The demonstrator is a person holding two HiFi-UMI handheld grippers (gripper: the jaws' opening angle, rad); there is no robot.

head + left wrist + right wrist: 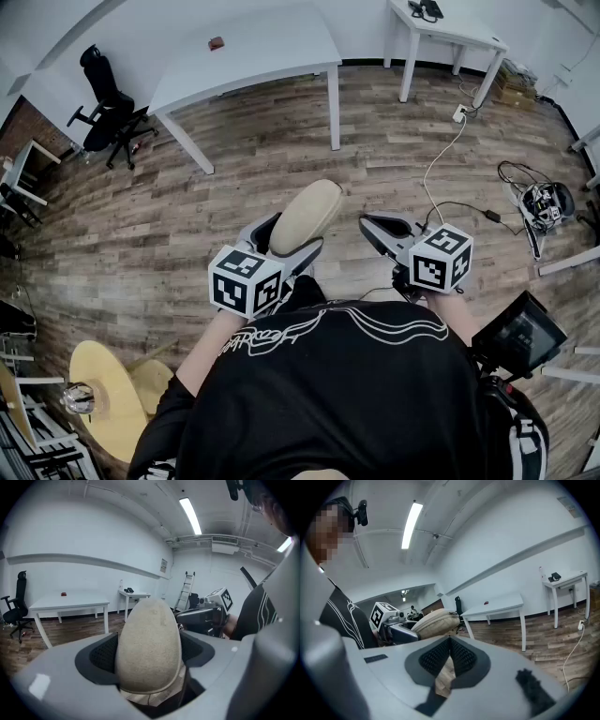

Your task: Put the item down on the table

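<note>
While the left tool [284,242] is clenched on the item [305,216], its jaws stand wide, one pad on each flank. The item is beige, oval and padded (a soft case or a slipper, cannot tell which). Its rounded end sticks out past the jaw tips.

Position: the item is up in the air over the wooden floor [281,159], just ahead of the person's black shirt [337,394].

Right tool [375,228]: jaws closed together, nothing between them. It is held beside the left tool, at about the same level.

The long white surface [253,47] is well apart from the item, across the floor, and carries a small red object [217,42]. A black office chair [105,98] stands off its left end. A white cable [441,159] trails over the floor to the right.
</note>
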